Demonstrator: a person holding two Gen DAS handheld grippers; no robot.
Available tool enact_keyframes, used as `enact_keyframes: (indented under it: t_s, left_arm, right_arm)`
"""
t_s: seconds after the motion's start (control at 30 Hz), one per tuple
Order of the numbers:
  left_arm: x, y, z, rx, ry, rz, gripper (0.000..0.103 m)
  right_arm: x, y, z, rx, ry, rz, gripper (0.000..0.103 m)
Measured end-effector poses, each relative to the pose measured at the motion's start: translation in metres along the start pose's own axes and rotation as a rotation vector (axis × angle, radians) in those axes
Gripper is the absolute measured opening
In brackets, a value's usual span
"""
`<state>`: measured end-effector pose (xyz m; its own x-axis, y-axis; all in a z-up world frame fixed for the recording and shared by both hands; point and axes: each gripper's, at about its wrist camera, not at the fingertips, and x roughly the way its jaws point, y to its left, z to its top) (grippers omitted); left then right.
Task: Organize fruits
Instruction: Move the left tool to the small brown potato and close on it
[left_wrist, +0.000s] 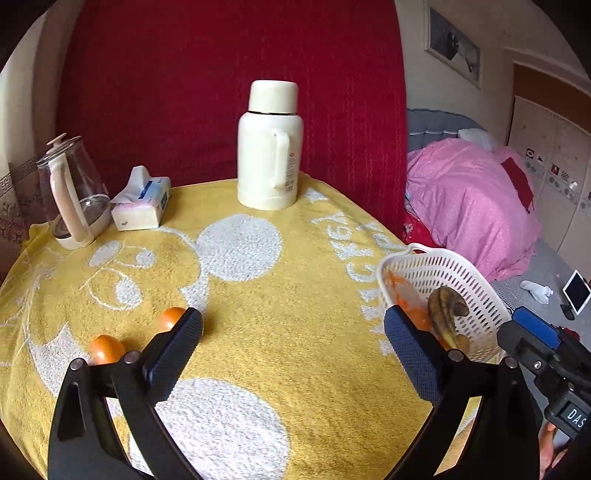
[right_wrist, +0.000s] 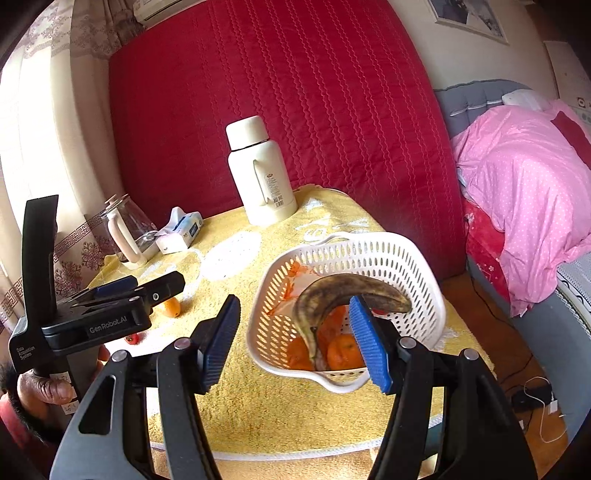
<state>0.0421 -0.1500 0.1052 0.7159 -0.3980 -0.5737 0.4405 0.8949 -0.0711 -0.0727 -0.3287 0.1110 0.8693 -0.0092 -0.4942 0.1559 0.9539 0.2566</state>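
A white slotted basket (right_wrist: 391, 258) sits near the table's right edge and holds a browned banana (right_wrist: 332, 295) and oranges (right_wrist: 343, 356); the basket also shows in the left wrist view (left_wrist: 465, 280). Two small oranges (left_wrist: 107, 349) (left_wrist: 171, 317) lie on the yellow towel at the left, beside the left finger of my left gripper (left_wrist: 293, 343), which is open and empty. One of them shows in the right wrist view (right_wrist: 171, 307). My right gripper (right_wrist: 295, 343) is open and empty, just in front of the basket.
A white thermos (left_wrist: 271, 147) stands at the table's back, a tissue pack (left_wrist: 142, 201) and a glass kettle (left_wrist: 74, 192) at the back left. A small red object (right_wrist: 132, 338) lies near the left gripper. A bed with pink bedding (left_wrist: 476, 206) is at the right.
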Motion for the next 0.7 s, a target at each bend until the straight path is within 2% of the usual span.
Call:
enact_keyframes:
  t_s: [0.47, 0.57, 0.7]
  left_arm:
    - [-0.026, 0.1, -0.026, -0.125, -0.02, 0.151, 0.098]
    - [-0.025, 0.123, -0.037, -0.143, -0.015, 0.144, 0.098]
    - [-0.021, 0.148, -0.052, -0.164, 0.017, 0.216, 0.098]
  right_arm:
    - [0.028, 0.069, -0.009, -0.089, 0.073, 0.084, 0.064]
    - [0.036, 0.082, -0.013, -0.108, 0.096, 0.104, 0.064]
    - [0.047, 0.101, -0.02, -0.142, 0.131, 0.132, 0.064]
